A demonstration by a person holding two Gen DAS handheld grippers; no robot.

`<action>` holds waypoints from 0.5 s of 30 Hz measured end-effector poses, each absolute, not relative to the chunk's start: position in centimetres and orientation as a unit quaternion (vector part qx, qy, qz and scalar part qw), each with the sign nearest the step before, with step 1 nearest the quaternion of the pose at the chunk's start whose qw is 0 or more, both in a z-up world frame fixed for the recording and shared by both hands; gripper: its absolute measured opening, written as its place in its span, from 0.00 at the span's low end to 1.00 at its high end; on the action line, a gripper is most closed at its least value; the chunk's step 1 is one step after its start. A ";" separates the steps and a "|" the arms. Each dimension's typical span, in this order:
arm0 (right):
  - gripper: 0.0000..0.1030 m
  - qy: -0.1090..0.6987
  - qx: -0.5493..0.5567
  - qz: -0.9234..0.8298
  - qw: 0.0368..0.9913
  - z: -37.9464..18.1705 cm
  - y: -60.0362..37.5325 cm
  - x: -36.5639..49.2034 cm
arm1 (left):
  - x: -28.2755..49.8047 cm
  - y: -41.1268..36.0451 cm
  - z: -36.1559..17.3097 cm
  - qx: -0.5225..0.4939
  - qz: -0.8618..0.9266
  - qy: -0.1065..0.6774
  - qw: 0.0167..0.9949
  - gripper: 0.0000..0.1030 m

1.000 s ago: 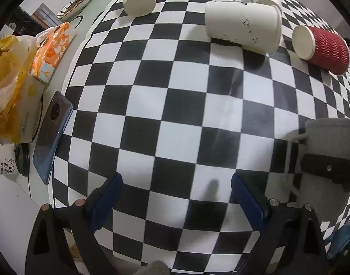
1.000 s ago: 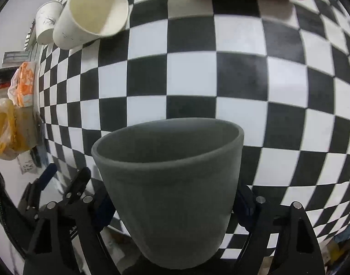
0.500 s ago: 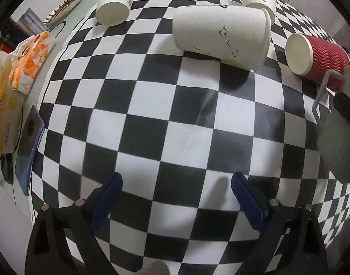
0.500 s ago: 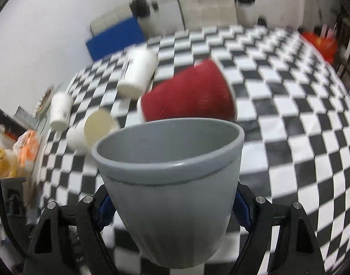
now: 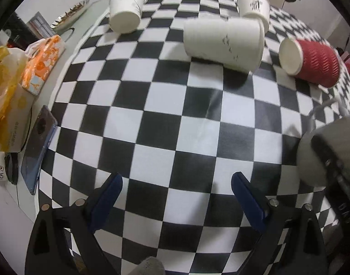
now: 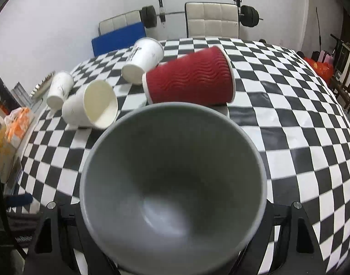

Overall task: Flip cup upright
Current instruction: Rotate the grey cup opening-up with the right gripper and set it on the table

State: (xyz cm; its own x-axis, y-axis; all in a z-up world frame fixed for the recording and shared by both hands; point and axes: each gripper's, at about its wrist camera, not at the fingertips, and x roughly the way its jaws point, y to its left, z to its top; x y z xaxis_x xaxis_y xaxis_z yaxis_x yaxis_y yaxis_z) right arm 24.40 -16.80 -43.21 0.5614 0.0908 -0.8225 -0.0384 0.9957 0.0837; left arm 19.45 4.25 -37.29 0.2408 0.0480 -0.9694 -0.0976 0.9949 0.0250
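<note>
My right gripper [image 6: 172, 208] is shut on a grey cup [image 6: 172, 190]. The cup fills the right wrist view, its open mouth tipped toward the camera and its fingertips hidden behind it. In the left wrist view the grey cup [image 5: 312, 160] sits at the right edge with the right gripper's dark body across it. My left gripper [image 5: 176, 197] is open and empty above the checkered cloth [image 5: 175, 126].
A red ribbed cup [image 6: 191, 80] and three white paper cups [image 6: 92, 105] lie on their sides beyond the grey cup. A phone [image 5: 37, 146], an orange pack [image 5: 42, 64] and a yellow bag [image 5: 3, 96] lie off the cloth's left edge. Chairs and a barbell stand behind.
My right gripper has lifted and tilted the grey cup, so its mouth now faces the camera. The left gripper has shifted slightly and stays open.
</note>
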 end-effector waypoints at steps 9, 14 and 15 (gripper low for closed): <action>0.89 0.482 0.003 0.004 0.876 -39.5 -16.9 20.4 | 16.1 5.0 -32.2 -0.002 0.044 0.544 0.838 0.94; 0.90 0.490 0.004 -0.031 0.871 -36.2 -18.3 17.5 | 14.6 3.6 -29.4 0.005 0.038 0.523 0.852 0.97; 0.90 0.491 0.010 -0.037 0.870 -35.3 -18.8 16.8 | 14.7 3.2 -29.0 0.005 0.036 0.520 0.853 0.97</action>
